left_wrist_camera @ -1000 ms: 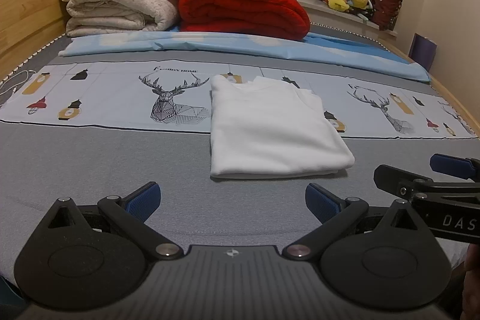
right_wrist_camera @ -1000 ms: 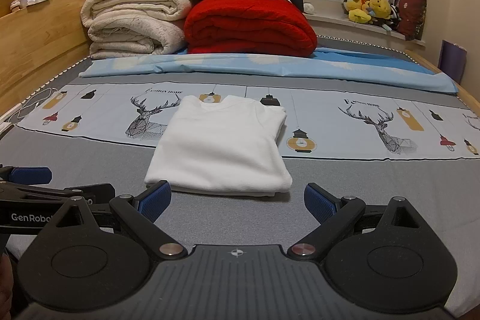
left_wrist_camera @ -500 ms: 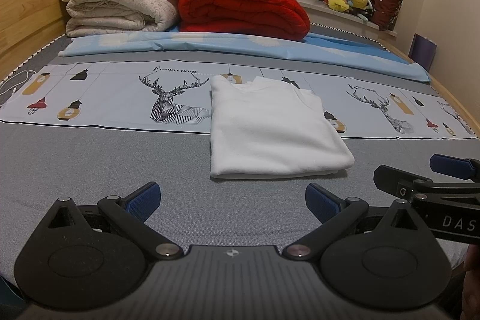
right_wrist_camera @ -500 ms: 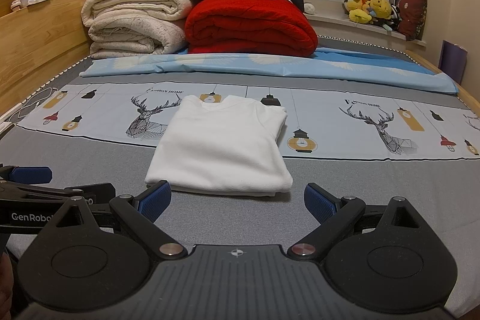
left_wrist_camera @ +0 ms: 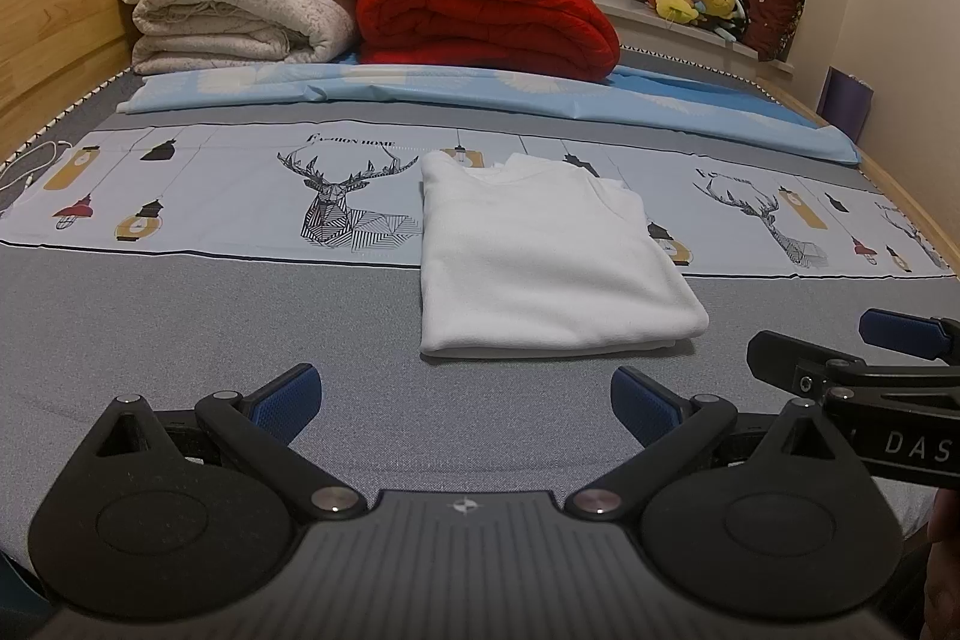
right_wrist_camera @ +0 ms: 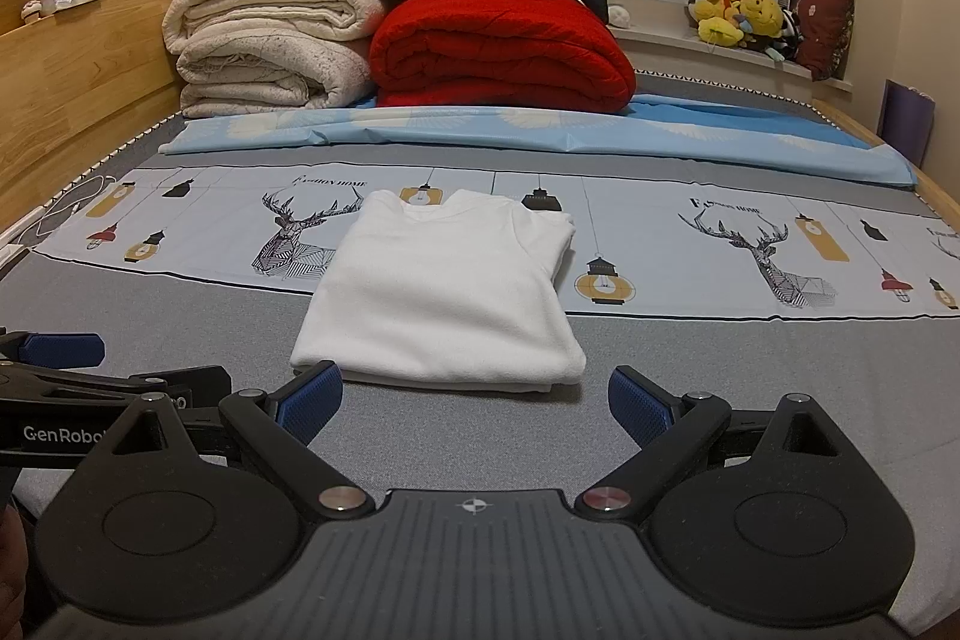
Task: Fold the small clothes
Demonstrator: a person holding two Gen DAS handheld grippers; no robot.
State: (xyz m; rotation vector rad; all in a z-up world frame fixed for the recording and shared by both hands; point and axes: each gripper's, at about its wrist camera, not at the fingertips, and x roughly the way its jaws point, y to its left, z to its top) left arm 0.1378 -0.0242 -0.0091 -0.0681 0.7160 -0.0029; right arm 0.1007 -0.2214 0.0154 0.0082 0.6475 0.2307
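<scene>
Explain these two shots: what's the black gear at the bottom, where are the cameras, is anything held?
No robot arm here: a person holds a two-finger gripper in each hand, each with a fisheye camera looking along its fingers. One view shows the left gripper, with the right gripper's blue pad poking in at the edge; the other shows the right gripper. Both sets of jaws stand wide open, empty. Ahead, a folded white cotton shirt lies flat on the grey mattress, partly over a pale-blue deer-print sheet. Behind are a folded red quilt and stacked cream blankets.

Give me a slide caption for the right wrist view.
Open right gripper facing a folded white shirt on the bed.
</scene>
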